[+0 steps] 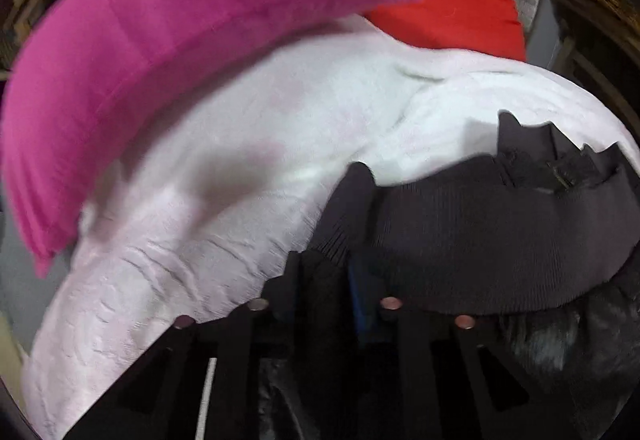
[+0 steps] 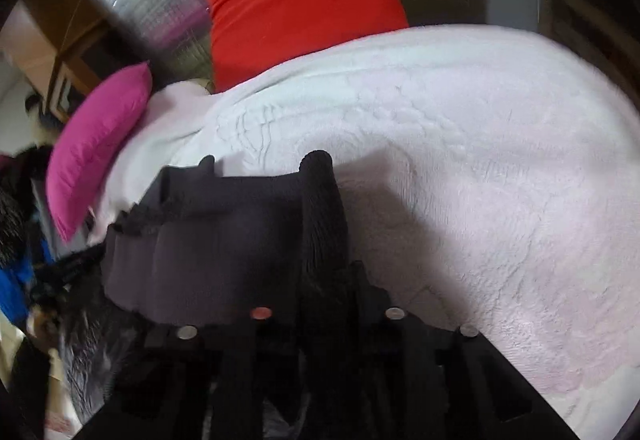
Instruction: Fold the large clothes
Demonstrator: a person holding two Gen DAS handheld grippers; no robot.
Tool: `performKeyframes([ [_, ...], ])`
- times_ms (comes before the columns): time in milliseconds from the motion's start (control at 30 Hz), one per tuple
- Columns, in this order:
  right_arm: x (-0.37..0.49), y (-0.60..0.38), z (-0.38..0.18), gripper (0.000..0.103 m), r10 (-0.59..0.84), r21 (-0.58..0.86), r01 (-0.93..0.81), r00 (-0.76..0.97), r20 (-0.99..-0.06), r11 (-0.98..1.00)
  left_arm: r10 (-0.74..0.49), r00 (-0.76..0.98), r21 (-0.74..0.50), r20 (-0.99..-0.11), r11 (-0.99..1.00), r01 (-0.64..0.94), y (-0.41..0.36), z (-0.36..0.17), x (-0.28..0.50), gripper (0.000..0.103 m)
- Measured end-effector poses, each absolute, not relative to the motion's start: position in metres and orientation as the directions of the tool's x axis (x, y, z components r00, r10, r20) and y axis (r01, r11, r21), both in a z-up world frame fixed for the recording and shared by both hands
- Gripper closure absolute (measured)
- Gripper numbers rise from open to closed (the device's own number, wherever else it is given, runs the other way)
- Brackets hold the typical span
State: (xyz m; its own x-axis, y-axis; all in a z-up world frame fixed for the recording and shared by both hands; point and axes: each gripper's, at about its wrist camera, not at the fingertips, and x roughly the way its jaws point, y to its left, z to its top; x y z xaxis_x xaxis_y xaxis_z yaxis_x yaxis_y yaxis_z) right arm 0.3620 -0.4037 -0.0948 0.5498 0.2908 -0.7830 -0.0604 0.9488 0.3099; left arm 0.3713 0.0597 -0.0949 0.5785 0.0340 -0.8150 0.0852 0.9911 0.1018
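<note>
Low centre of both views, we've got the dark ribbed knit [image 1: 460, 240], soft & floppy, pinched at its edge by left gripper [image 1: 332, 280] & right gripper [image 2: 324, 280] over the white blanket [image 2: 480, 160]; best hold corners.

Two close, downward wrist views, both over white blanket [image 1: 224, 168] and red pillow [image 2: 296, 0].

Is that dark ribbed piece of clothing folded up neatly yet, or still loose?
Still loose. The dark ribbed garment hangs stretched between both grippers above the white blanket, one bunched edge standing up, no flat fold visible.
</note>
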Motion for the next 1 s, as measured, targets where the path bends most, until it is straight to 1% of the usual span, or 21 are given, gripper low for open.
performKeyframes([
  [100, 0.35, -0.41, -0.062, 0.086, 0.231, 0.277, -0.036, 0.661, -0.714, 0.96, 0.036, 0.612, 0.055, -0.79, 0.998, 0.012, 0.069, -0.086, 0.372, 0.084],
  [167, 0.356, -0.412, -0.068, 0.086, 0.178, 0.243, 0.009, 0.652, -0.737, 0.97, 0.078, 0.578, 0.086, -0.812, 0.996, -0.014, 0.066, -0.103, 0.384, 0.083],
  [267, 0.365, -0.407, -0.099, 0.086, 0.122, 0.191, 0.051, 0.606, -0.786, 0.98, 0.126, 0.541, 0.126, -0.831, 0.991, -0.036, 0.06, -0.122, 0.395, 0.083],
  [333, 0.366, -0.409, -0.113, 0.086, 0.112, 0.197, 0.08, 0.596, -0.795, 0.977, 0.152, 0.53, 0.158, -0.834, 0.987, -0.033, 0.058, -0.124, 0.393, 0.082],
  [433, 0.369, -0.41, -0.119, 0.086, 0.1, 0.197, 0.101, 0.596, -0.796, 0.975, 0.167, 0.523, 0.176, -0.836, 0.984, -0.033, 0.055, -0.128, 0.399, 0.081],
  [500, 0.369, -0.409, -0.119, 0.086, 0.087, 0.187, 0.108, 0.593, -0.801, 0.976, 0.182, 0.522, 0.186, -0.833, 0.982, -0.044, 0.054, -0.129, 0.4, 0.077],
  [567, 0.368, -0.41, -0.117, 0.084, 0.084, 0.186, 0.116, 0.589, -0.804, 0.976, 0.178, 0.531, 0.18, -0.829, 0.982, -0.049, 0.056, -0.125, 0.399, 0.074],
  [600, 0.365, -0.412, -0.113, 0.077, 0.09, 0.197, 0.118, 0.593, -0.8, 0.973, 0.165, 0.542, 0.165, -0.824, 0.985, -0.048, 0.056, -0.12, 0.397, 0.07],
  [633, 0.363, -0.416, -0.11, 0.067, 0.09, 0.205, 0.123, 0.604, -0.792, 0.971, 0.15, 0.558, 0.145, -0.816, 0.988, -0.054, 0.059, -0.111, 0.393, 0.066],
  [667, 0.356, -0.42, -0.101, 0.059, 0.086, 0.215, 0.134, 0.624, -0.777, 0.967, 0.147, 0.579, 0.132, -0.802, 0.989, -0.07, 0.061, -0.101, 0.387, 0.058],
  [700, 0.35, -0.424, -0.093, 0.047, 0.071, 0.211, 0.146, 0.637, -0.768, 0.966, 0.157, 0.605, 0.129, -0.781, 0.987, -0.091, 0.063, -0.089, 0.379, 0.056],
  [767, 0.332, -0.423, -0.07, 0.045, 0.028, 0.191, 0.163, 0.684, -0.729, 0.968, 0.214, 0.664, 0.156, -0.716, 0.977, -0.145, 0.065, -0.063, 0.36, 0.052],
  [800, 0.325, -0.421, -0.06, 0.045, 0.029, 0.194, 0.156, 0.703, -0.71, 0.969, 0.227, 0.691, 0.161, -0.687, 0.974, -0.161, 0.065, -0.052, 0.348, 0.049],
  [833, 0.312, -0.417, -0.047, 0.045, 0.033, 0.199, 0.143, 0.729, -0.683, 0.97, 0.221, 0.709, 0.151, -0.669, 0.975, -0.162, 0.067, -0.044, 0.339, 0.047],
  [867, 0.3, -0.41, -0.036, 0.044, 0.038, 0.203, 0.13, 0.748, -0.662, 0.971, 0.196, 0.732, 0.125, -0.653, 0.981, -0.151, 0.065, -0.035, 0.324, 0.046],
  [933, 0.276, -0.392, -0.019, 0.033, 0.065, 0.212, 0.087, 0.781, -0.621, 0.973, 0.14, 0.759, 0.098, -0.636, 0.99, -0.1, 0.053, -0.024, 0.296, 0.046],
  [1000, 0.25, -0.362, -0.013, 0.027, 0.114, 0.204, 0.012, 0.795, -0.595, 0.979, 0.07, 0.782, 0.081, -0.62, 0.996, -0.025, 0.03, -0.024, 0.262, 0.042],
])
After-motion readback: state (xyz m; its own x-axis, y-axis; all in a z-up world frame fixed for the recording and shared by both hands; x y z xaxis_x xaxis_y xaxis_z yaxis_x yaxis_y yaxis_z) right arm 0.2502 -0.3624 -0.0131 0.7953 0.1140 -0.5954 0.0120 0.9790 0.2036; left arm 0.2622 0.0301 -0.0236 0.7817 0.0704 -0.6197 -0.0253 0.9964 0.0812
